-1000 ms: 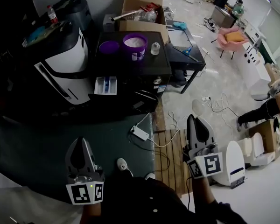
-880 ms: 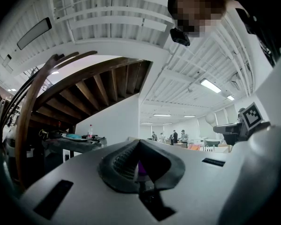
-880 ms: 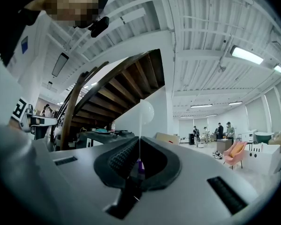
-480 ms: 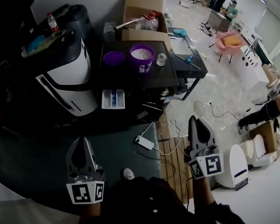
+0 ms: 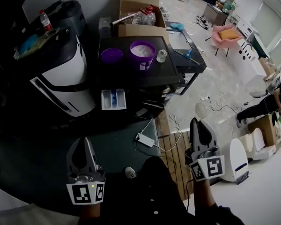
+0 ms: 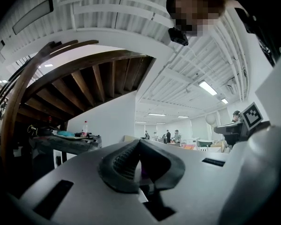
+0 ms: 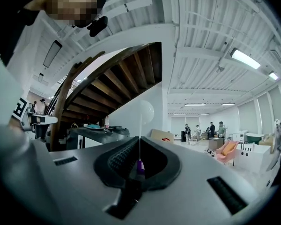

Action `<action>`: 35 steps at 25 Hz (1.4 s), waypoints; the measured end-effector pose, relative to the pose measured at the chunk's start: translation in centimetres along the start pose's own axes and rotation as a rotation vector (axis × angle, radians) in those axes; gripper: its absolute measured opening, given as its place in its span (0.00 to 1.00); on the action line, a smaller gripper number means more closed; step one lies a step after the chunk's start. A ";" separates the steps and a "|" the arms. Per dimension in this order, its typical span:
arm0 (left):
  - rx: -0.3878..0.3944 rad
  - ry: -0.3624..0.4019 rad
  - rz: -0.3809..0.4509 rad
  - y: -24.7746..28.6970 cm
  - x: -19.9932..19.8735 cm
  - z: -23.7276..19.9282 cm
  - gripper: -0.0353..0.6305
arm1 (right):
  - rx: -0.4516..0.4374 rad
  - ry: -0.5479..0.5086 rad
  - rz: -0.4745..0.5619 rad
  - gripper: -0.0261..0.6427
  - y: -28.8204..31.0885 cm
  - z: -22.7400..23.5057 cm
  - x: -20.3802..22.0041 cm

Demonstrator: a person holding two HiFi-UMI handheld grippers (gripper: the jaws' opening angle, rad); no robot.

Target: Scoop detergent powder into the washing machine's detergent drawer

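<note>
Left claw [image 5: 84, 142] and right claw [image 5: 198, 123] are pinched closed, empty, well apart from the detergent drawer [image 5: 113, 99].

A cardboard box [image 5: 139, 6] crammed with clutter stands by the wall, a water bottle [image 5: 45, 19] stands at far left, a white power strip [image 5: 144, 139] lies on the green mat [image 5: 47, 149] just beside wooden slats [image 5: 172, 150], and a pink armchair [image 5: 223, 33] sits well apart across the pale floor [image 5: 215, 78].
</note>
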State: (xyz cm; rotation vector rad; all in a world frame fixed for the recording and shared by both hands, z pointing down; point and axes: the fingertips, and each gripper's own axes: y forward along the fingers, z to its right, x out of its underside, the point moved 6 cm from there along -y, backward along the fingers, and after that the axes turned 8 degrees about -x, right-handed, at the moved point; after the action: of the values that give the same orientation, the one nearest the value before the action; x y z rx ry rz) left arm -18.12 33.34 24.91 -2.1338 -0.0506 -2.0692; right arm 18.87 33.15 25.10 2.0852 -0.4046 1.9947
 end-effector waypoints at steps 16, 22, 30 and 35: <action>-0.019 0.025 -0.006 6.0 0.4 2.0 0.07 | -0.024 0.022 -0.003 0.09 5.3 4.9 1.6; -0.049 0.030 -0.009 9.5 0.9 3.4 0.07 | -0.058 0.022 0.005 0.09 8.4 7.9 2.0; -0.064 0.043 0.007 14.8 0.5 5.9 0.07 | -0.066 0.035 0.027 0.09 13.0 12.0 1.1; -0.082 0.057 0.007 17.3 0.5 7.5 0.07 | -0.093 0.022 -0.003 0.09 14.5 15.1 2.3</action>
State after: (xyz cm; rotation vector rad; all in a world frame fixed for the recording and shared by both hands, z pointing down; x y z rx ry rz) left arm -8.22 17.36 23.54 -2.1162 0.0499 -2.1617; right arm 28.01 14.20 26.24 2.0054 -0.4798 1.9561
